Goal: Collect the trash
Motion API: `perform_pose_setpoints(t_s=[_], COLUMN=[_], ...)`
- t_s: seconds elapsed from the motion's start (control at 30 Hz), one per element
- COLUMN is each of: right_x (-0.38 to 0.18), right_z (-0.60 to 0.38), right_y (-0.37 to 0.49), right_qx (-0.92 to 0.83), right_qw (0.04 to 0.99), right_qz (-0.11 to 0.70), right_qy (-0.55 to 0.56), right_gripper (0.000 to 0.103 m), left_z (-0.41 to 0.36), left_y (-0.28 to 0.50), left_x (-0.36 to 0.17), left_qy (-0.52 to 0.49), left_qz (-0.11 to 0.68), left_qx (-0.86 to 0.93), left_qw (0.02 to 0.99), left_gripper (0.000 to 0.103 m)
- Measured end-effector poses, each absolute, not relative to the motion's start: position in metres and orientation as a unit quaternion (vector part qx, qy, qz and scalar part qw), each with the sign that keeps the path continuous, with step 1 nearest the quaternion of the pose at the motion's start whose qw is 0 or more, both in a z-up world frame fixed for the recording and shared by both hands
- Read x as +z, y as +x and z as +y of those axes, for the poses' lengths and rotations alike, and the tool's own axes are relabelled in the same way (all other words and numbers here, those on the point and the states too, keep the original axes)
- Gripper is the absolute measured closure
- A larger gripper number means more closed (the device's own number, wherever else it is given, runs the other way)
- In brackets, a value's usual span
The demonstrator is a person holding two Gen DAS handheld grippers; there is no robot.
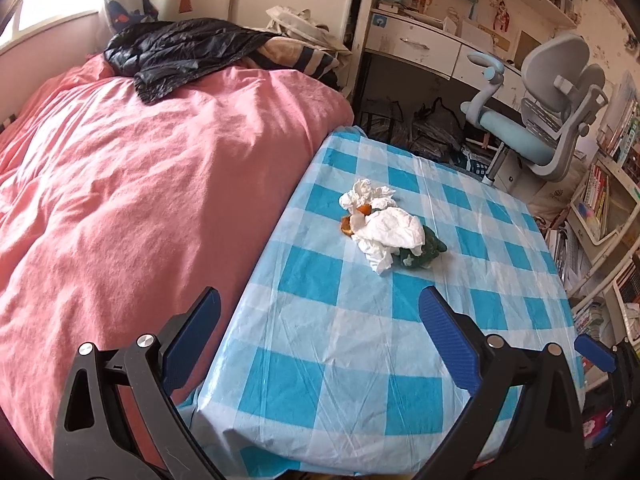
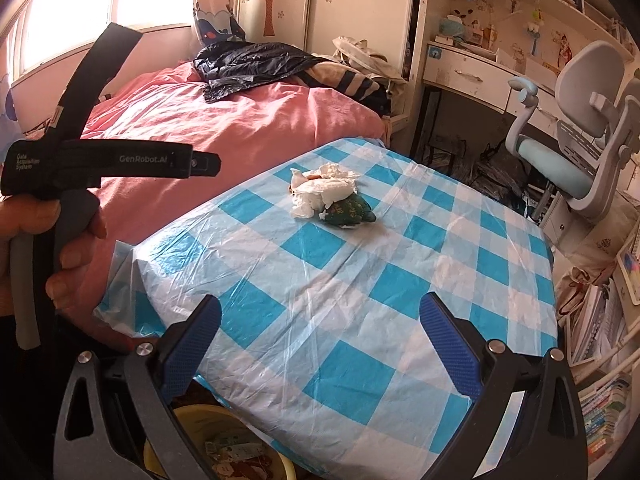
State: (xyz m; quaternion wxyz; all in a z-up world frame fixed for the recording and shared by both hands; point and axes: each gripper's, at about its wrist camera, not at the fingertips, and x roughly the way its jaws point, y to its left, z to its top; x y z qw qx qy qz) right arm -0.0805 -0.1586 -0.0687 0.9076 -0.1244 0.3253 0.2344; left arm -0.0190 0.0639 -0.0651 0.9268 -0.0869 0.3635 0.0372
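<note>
A pile of trash lies on the table's blue-and-white checked cloth (image 1: 336, 344): crumpled white tissues (image 1: 390, 226), orange peel (image 1: 348, 226) and a crumpled green wrapper (image 1: 424, 254). The same tissues (image 2: 324, 190) and green wrapper (image 2: 350, 212) show in the right wrist view, on the cloth (image 2: 360, 320). My left gripper (image 1: 320, 312) is open and empty, near the table's front edge, well short of the pile. My right gripper (image 2: 320, 320) is open and empty over the front of the table. The left gripper's body (image 2: 100, 160) shows at the left, held in a hand.
A bed with a pink cover (image 1: 140, 180) runs along the table's left side, with a black jacket (image 1: 180, 52) on it. A grey-blue desk chair (image 1: 552, 120) and desk stand beyond the table. Bookshelves (image 1: 600, 208) line the right. A yellow bin (image 2: 224, 448) sits below the table's front edge.
</note>
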Motion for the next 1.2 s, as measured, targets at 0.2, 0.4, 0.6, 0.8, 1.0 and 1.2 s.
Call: perform_pose_setpoints(t_s=[0.2,0.4,0.6,0.8,1.0,1.2], right_x=[-0.075,-0.086,-0.09,-0.088,-0.087,-0.097], right_z=[-0.165,-0.176,-0.175,-0.159,-0.136,-0.109], right_y=[-0.066,-0.048,-0.024,0.01,0.032,0.048], right_qx=[0.234,0.234,0.238,0.252,0.27,0.289], right_qw=[0.902,0.895,0.892,0.893,0.892,0.883], right_qz=[0.339,0.362,0.367,0.356,0.349,0.357], right_qy=[-0.13,-0.118,-0.118,-0.111,-0.099,-0.095], right_gripper=[0.008,0.008,0.008,0.008,0.008,0.008], left_z=[0.022,-0.013,-0.023,0.023,0.086,0.119], left_y=[0.04,0.094,0.132,0.137,0.101,0.095], left_x=[-0.08,-0.108,-0.112,-0.086,-0.06,-0.103], left_qy=[0.019,0.09,0.065,-0.058,-0.222,-0.306], left_qz=[0.377,0.386,0.394,0.404,0.399,0.468], left_qx=[-0.001,-0.026,-0.053,-0.084,-0.107,-0.056], left_qw=[0.926,0.918,0.915,0.909,0.883,0.827], left_gripper=[0.007,0.008,0.062,0.099,0.099,0.096])
